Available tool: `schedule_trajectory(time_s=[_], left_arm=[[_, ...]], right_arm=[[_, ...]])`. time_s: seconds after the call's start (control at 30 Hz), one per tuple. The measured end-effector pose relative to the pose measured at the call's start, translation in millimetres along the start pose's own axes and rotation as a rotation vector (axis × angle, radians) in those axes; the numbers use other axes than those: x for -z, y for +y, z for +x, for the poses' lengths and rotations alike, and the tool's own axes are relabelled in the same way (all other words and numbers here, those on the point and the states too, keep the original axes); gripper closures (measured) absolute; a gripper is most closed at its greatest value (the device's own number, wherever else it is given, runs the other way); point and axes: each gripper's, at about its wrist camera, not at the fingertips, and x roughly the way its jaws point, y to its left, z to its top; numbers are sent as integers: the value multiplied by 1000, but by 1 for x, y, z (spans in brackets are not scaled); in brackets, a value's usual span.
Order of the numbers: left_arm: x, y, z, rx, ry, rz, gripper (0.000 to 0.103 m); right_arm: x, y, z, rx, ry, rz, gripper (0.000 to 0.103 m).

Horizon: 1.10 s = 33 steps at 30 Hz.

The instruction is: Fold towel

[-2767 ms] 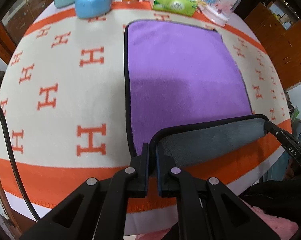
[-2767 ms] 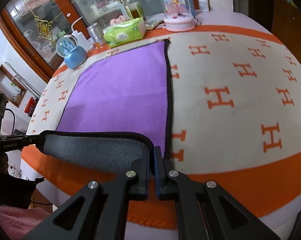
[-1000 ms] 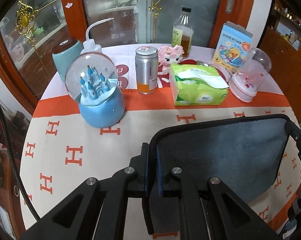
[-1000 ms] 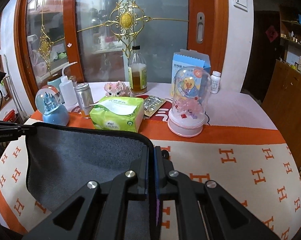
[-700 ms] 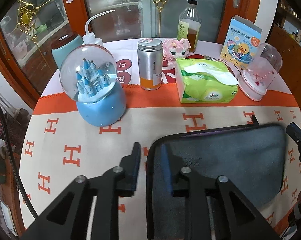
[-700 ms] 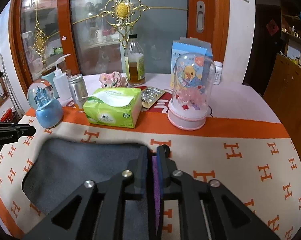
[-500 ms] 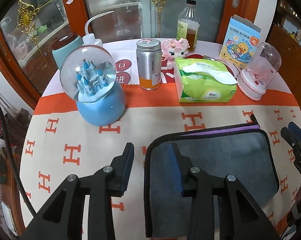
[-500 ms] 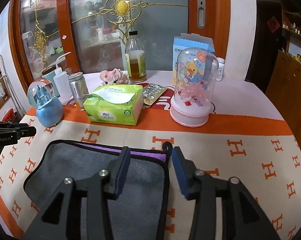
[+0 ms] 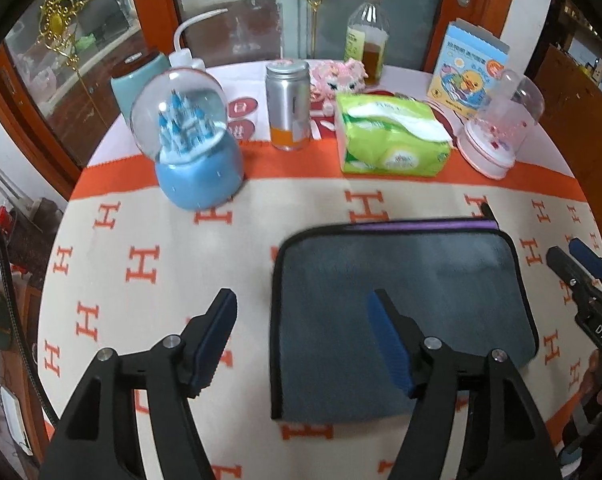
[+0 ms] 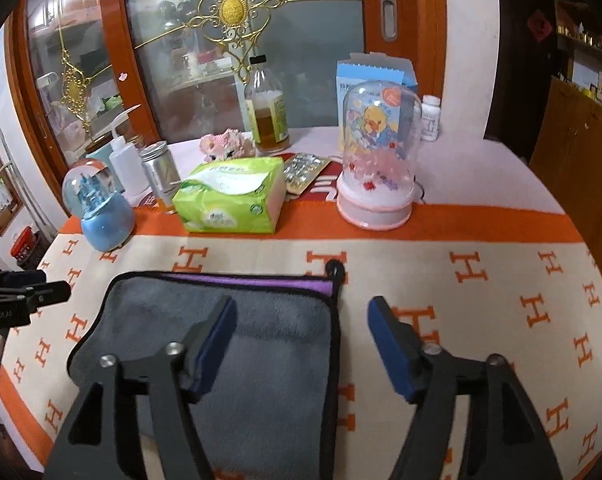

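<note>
My left tongs [image 9: 301, 322] gape wide with nothing between the pads, and my right tongs [image 10: 301, 326] are spread the same way, empty. The towel [image 9: 401, 312] lies flat on the H-patterned tablecloth [image 9: 141, 240], doubled over once: grey side up, with a thin purple strip of the lower layer showing along the edge farthest from both tongs. The towel's left border runs up between my left pair's tips, and its right border, with the little hanging loop [image 10: 335, 269] at the far corner, runs between my right pair's tips.

I judge the first fold done and a second one due. What worries me is the next pinch — if the pads catch only the grey top layer, the purple one beneath stays behind and the fold peels open. The layers are already slightly offset, so a crooked lift would worsen that. Beyond the far edge stand a green tissue pack [image 10: 229, 200], a snow globe [image 9: 189, 140] and a pink-based dome [image 10: 375, 160]; a wide swing could knock them.
</note>
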Motion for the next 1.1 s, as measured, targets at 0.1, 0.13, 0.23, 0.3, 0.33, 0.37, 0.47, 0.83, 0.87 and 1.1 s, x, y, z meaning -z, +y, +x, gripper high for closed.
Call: schedule_trajectory(time_s=[0.1,0.13,0.23,0.3,0.33,0.37,0.47,0.83,0.87,1.1], left_arm=[[11,-4,-2,7,14,1,34],[15,-6,-3,8,20,-2,34],[26,-10,-7,12,39,-10,33],[35,-13,-11,17,50,-9,33],[39,-15,-13,17,53,-9,33],[43,-17,-17,17,54,-8,33],[56,-20,-29,14,46,-8,33],[112,-14,-80,1,12,-17,25],[116,-13,-85,1,7,-19,24],[145,-3,-128,16,-55,-15,16]], right_arm=[[9,3,-1,-13,26,0,29],[14,5,-1,-18,41,1,29],[24,12,-5,-53,71,-3,29],[32,18,-10,-68,94,-18,28],[37,22,-13,-73,107,-28,27],[43,26,-17,-82,118,-34,26],[58,35,-29,-114,138,-34,20],[110,70,-81,-151,176,-60,17],[113,72,-89,-153,166,-63,15],[123,78,-130,-107,121,-77,9]])
